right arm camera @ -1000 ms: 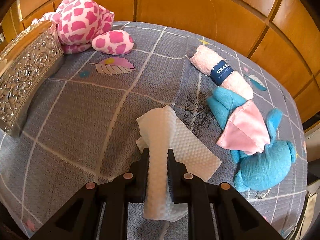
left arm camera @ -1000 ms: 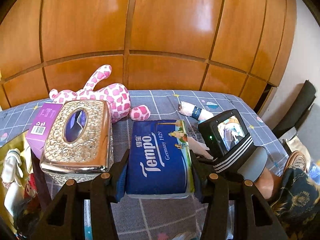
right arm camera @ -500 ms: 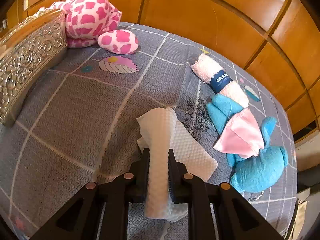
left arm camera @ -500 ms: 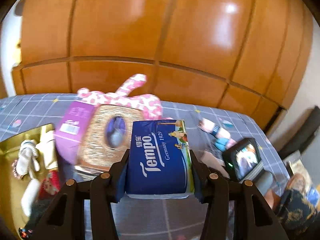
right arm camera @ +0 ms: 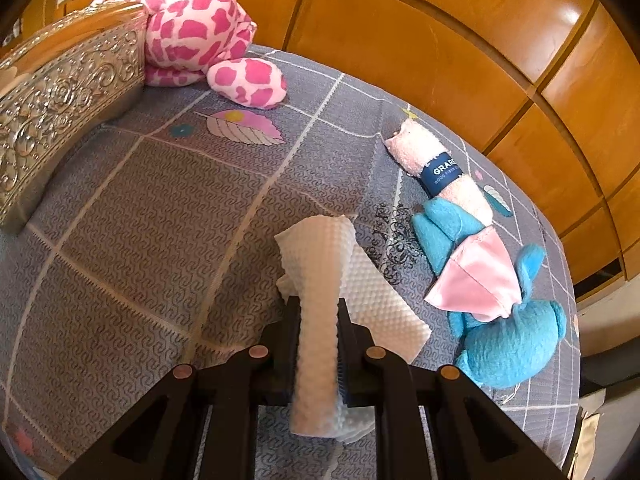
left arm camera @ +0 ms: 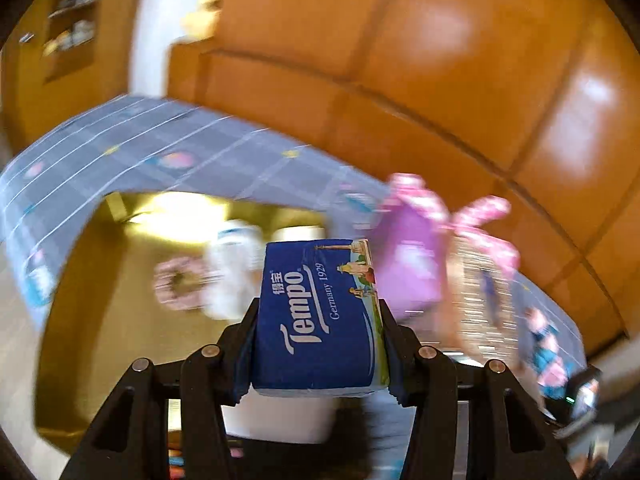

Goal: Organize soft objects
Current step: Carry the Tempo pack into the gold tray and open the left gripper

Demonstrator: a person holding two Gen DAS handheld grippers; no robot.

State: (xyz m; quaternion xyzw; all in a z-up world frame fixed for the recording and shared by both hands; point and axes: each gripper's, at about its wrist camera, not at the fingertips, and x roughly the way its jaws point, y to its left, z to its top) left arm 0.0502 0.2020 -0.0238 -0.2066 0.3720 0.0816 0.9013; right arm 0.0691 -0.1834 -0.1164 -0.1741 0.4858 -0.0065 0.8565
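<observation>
My left gripper (left arm camera: 318, 312) is shut on a blue Tempo tissue pack (left arm camera: 316, 312) and holds it in the air over a gold tray (left arm camera: 100, 276); the view is motion-blurred. The tray holds a white plush (left arm camera: 234, 268) and a pink ring-shaped item (left arm camera: 180, 280). My right gripper (right arm camera: 318, 312) is shut on a white embossed paper towel (right arm camera: 320, 276) just above the grey bedspread (right arm camera: 140, 220). A pink spotted plush (right arm camera: 200, 28), a rolled pink towel (right arm camera: 440, 172) and a blue plush with a pink cloth (right arm camera: 504, 328) lie on the bedspread.
An ornate silver tissue box (right arm camera: 52, 108) stands at the left in the right wrist view. A purple box (left arm camera: 408, 264) sits beside the tray. An orange wooden headboard (right arm camera: 440, 40) runs behind the bed. The bed's right edge (right arm camera: 576, 320) drops off by the blue plush.
My left gripper has swung left with the Tempo pack, from in front of the silver box to over the gold tray. My right gripper has held still with the paper towel.
</observation>
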